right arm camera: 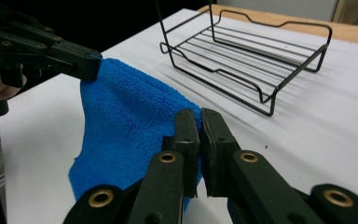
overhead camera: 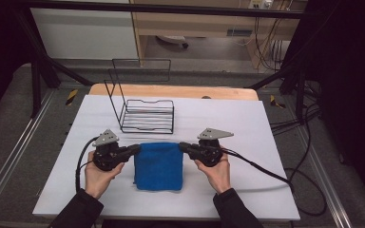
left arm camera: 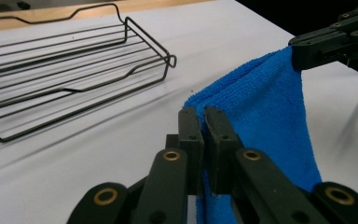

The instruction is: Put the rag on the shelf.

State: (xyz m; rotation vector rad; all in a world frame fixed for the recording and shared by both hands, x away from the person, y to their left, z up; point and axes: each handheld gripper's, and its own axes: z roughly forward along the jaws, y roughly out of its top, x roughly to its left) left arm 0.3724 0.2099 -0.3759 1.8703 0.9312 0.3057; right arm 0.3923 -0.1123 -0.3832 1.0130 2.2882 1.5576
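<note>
A folded blue towel lies at the middle of the white table, its far edge lifted and stretched between both grippers. My left gripper is shut on the towel's far left corner; in the left gripper view the blue towel is pinched between the jaws of the left gripper. My right gripper is shut on the far right corner. The right gripper view shows the right gripper pressed onto the towel, which hangs down to the table.
A black wire basket with a tall wire back stands just beyond the towel, also seen as the wire basket and the basket. The white table sheet has free room on the right. Cables trail off both grippers.
</note>
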